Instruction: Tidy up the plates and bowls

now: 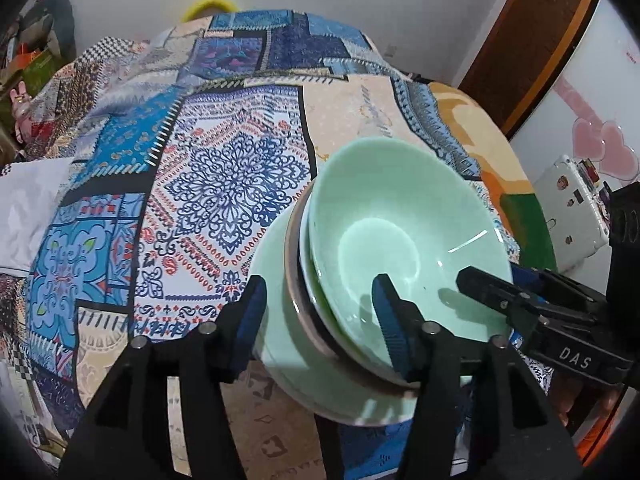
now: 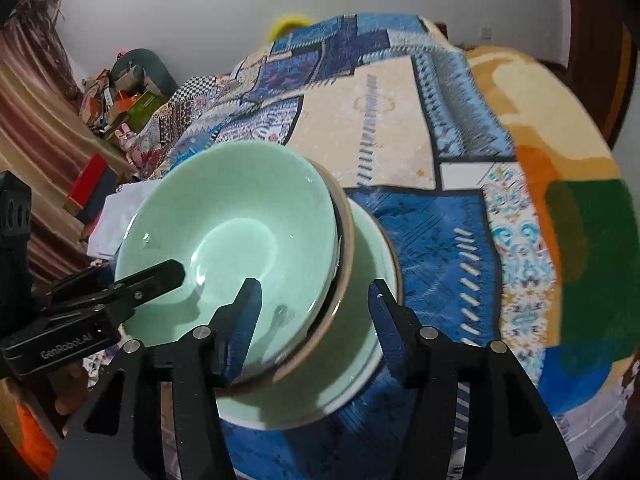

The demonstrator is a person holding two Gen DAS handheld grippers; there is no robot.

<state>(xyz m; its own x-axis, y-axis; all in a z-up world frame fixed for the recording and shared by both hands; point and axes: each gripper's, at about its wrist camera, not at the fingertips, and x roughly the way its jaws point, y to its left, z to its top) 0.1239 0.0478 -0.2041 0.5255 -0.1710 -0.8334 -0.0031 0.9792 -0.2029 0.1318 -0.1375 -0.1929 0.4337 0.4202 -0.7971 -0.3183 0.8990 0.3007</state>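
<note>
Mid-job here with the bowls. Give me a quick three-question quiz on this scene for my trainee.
1. True or false: the top bowl sits alone, directly on the bedspread.
2. The left tongs are: A) shut on the rim; B) open, straddling the rim of the stack; C) well clear of the stack.
3. How many tongs have a finger inside the top bowl?

Key
1. False. It is nested in a stack of bowls standing on a green plate.
2. B. One finger is inside the bowl and one outside, and neither pad presses on it.
3. Two. The right tongs straddle the opposite rim the same way.
</note>
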